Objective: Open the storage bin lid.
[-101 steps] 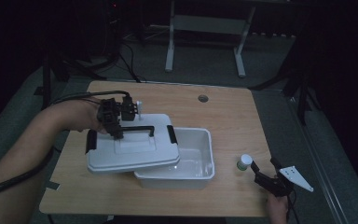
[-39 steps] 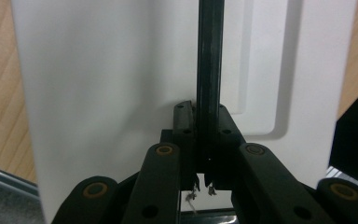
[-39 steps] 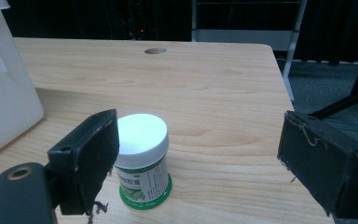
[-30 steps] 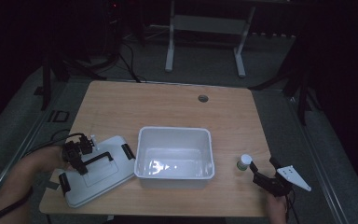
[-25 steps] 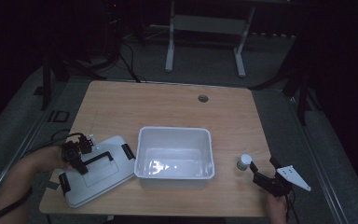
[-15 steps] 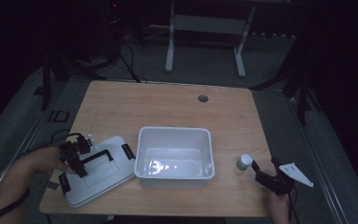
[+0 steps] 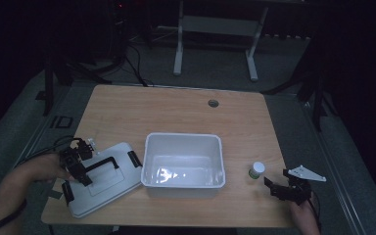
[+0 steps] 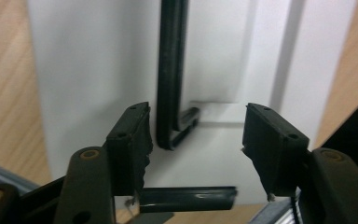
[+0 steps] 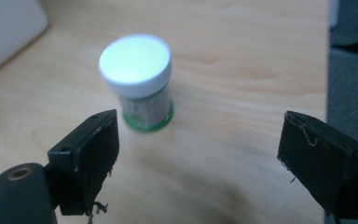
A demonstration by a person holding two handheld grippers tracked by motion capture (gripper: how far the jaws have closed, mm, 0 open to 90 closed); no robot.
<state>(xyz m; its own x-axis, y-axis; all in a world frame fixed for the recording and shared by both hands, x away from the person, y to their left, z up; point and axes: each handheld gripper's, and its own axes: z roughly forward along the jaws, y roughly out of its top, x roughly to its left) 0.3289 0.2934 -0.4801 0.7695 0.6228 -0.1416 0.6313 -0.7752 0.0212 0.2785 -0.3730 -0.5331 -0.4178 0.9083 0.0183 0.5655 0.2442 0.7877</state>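
Lid (image 7: 103,181): flat on the worktop (image 7: 176,107), just left of the open white bin (image 7: 183,159).
Left tool (image 8: 193,140): jaws have just been opening, spread clear of the black handle (image 8: 170,74); lift straight away.
Right tool (image 9: 196,163): wide open, near the small jar (image 9: 137,79), empty.

The far half of the table (image 7: 176,105) lies bare and open to a pass. Nearer, the white bin (image 7: 184,159) stands mid-table between the lid (image 7: 103,181) at the left edge and the small bottle (image 7: 256,170) (upright, just beside the bin's right wall), leaving narrow gaps.
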